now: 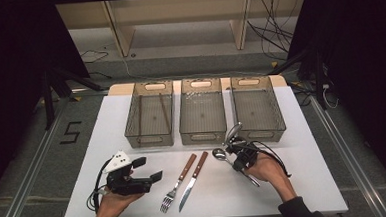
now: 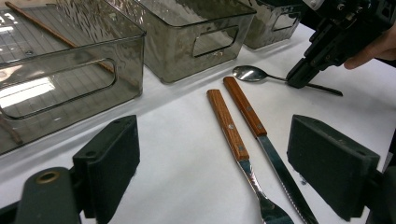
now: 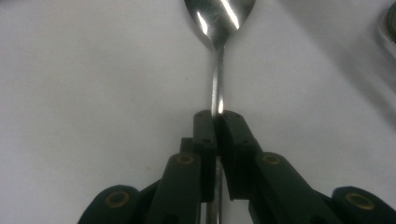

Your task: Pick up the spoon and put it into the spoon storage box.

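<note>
Black blocky jaws of right gripper (image 3: 216,122) pinch shiny slender steel spoon (image 3: 215,28) handle.

Three bins (image 1: 201,110), one spoon (image 1: 219,154), one fork (image 1: 177,183), one knife (image 1: 193,181), two chopsticks (image 1: 165,113).

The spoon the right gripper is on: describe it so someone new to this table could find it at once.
Start at the three smoky plastic bins lined up across the white table. In front of the gap between the middle and right bins lies the spoon, with the right gripper shut on its handle. Unlike the fork and knife beside it, it is all metal, with no wooden handle.
</note>
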